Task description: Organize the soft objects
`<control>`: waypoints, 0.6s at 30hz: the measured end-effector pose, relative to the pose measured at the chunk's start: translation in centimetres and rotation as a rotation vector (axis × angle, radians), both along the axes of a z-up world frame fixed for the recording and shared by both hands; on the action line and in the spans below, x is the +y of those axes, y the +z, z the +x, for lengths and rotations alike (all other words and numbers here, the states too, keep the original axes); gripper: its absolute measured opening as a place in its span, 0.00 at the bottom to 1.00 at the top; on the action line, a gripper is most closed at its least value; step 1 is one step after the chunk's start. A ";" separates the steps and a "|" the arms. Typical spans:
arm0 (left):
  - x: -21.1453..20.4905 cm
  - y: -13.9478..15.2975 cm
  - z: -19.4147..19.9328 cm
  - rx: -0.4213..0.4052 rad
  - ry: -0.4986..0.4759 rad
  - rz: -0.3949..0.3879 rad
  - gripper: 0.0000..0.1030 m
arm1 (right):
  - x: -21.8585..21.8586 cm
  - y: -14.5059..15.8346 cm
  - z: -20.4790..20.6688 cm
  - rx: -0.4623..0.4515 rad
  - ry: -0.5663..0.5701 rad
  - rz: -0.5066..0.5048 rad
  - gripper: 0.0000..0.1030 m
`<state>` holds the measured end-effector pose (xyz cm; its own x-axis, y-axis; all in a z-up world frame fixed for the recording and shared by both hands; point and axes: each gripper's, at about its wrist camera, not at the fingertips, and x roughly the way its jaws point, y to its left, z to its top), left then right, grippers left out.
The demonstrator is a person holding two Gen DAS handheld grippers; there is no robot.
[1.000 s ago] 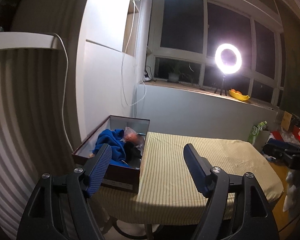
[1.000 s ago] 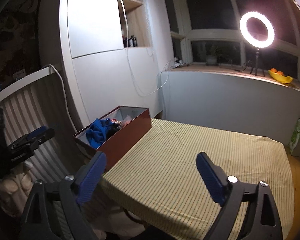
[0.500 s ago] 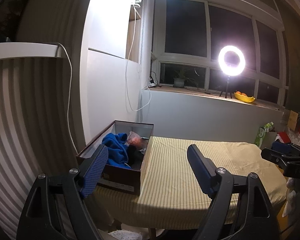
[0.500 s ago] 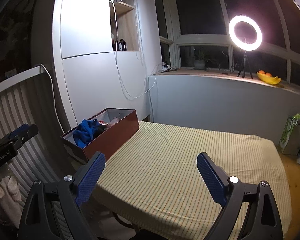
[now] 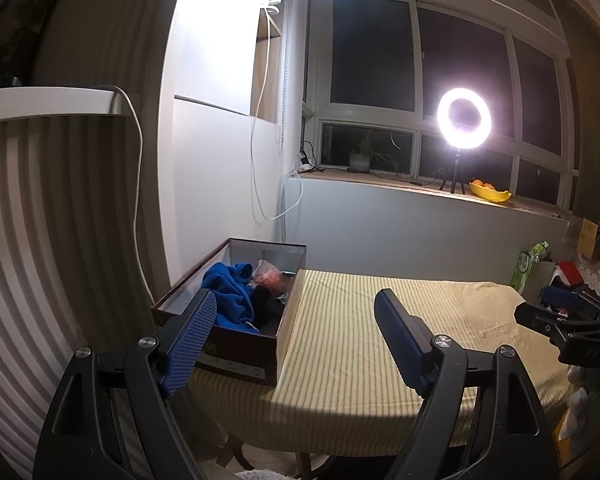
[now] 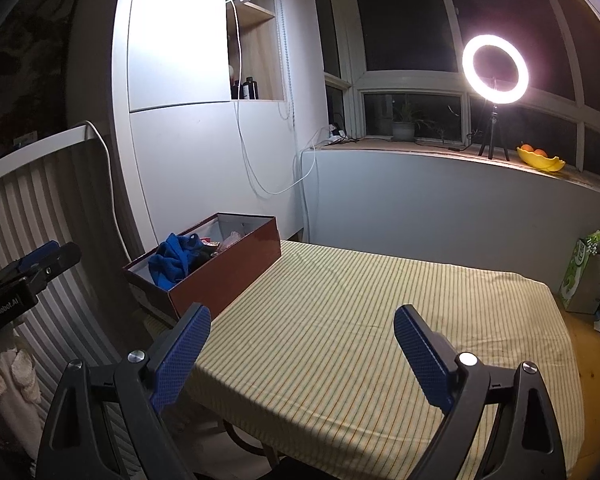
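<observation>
A brown cardboard box [image 5: 284, 322] [image 6: 236, 268] stands at the left end of a table under a yellow striped cloth [image 5: 380, 344] [image 6: 360, 320]. Inside it lie a blue cloth [image 5: 230, 294] [image 6: 172, 262], a dark soft item [image 5: 266, 300] and a pinkish bundle [image 5: 270, 276]. My left gripper [image 5: 296, 320] hangs open in front of the table's near edge, nothing between its fingers. My right gripper [image 6: 302, 334] is also open and empty, back from the table. Each gripper shows at the edge of the other's view, the right one [image 5: 560, 320] and the left one [image 6: 32, 272].
A ring light [image 5: 464, 116] [image 6: 495, 68] on a tripod, a potted plant [image 5: 360, 158] and a yellow fruit bowl [image 6: 540, 158] sit on the window sill. White cables [image 5: 260, 152] hang down the cabinet wall. A ribbed panel [image 5: 40, 240] rises at left. Bags [image 6: 588, 272] clutter the floor at right.
Both views have pulled back and tilted up slightly, so the table and box sit lower and smaller. The left gripper's jaws stand a little wider than a second ago.
</observation>
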<state>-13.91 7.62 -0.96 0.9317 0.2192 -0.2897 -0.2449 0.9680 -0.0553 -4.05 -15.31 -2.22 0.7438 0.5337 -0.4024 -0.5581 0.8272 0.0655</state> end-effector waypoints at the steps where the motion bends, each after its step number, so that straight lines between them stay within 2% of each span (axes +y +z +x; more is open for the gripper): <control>1: 0.0 0.0 0.0 0.002 0.000 -0.001 0.79 | 0.0 0.0 0.0 0.001 -0.002 0.000 0.88; 18: 1.0 -0.9 0.4 0.024 0.018 -0.030 0.79 | 1.3 -1.1 0.7 0.027 0.018 -0.019 0.88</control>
